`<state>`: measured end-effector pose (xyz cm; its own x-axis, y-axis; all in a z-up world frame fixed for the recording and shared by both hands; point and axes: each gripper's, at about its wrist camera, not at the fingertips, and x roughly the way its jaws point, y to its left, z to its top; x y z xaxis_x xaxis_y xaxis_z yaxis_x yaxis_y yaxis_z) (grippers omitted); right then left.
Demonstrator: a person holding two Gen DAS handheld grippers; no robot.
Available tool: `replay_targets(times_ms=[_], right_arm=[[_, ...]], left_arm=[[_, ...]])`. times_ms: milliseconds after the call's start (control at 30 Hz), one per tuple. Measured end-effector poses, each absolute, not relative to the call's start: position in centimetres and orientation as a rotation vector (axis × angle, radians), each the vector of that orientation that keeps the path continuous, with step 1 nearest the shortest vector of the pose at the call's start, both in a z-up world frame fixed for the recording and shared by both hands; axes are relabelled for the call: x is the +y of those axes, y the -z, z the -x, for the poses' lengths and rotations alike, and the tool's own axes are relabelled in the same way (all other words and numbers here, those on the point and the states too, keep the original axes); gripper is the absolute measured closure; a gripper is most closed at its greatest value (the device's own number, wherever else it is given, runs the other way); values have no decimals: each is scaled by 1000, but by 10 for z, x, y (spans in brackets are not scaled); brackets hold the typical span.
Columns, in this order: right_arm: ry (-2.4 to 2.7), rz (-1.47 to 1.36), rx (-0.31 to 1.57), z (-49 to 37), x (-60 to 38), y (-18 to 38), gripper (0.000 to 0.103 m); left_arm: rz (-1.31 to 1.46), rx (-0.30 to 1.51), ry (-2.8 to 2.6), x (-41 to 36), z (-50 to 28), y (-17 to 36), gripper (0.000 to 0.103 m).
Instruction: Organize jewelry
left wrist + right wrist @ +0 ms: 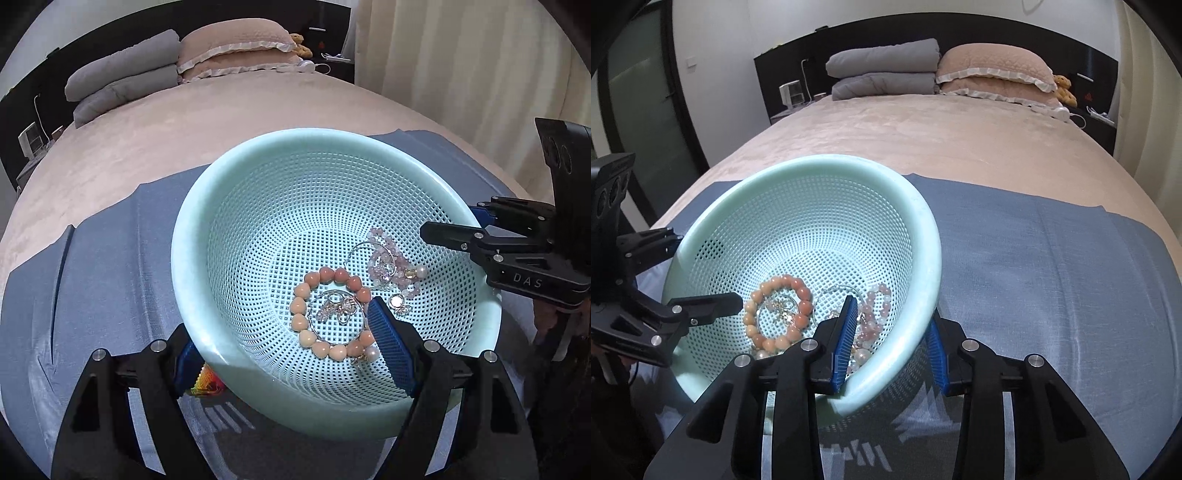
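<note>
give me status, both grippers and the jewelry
Left gripper and right gripper each straddle the basket rim, jaws wide, not closed on it. Peach bead bracelet, pink bead bracelet and small pieces lie loose in basket. Nothing blocking.

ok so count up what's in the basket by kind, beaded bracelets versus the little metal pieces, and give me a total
Beaded bracelets: 2, a peach bracelet and a pale pink bracelet.
Thin silver hoops: 2 that I can make out, one inside the peach bracelet, one by the pink.
Small rings and pearl charms: tangled, cannot count.
Total: at least 4 in the mint basket.
</note>
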<state>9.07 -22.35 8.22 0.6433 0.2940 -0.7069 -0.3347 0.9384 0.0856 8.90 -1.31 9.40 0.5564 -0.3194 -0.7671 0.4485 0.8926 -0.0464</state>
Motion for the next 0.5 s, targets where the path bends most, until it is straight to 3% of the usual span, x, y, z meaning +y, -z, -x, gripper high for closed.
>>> replay_targets(times_ms=[500], right_arm=[[-337,66,794,-15,-235,-91,67]], left_arm=[[-200,862,461,-33,-13,-105,24]])
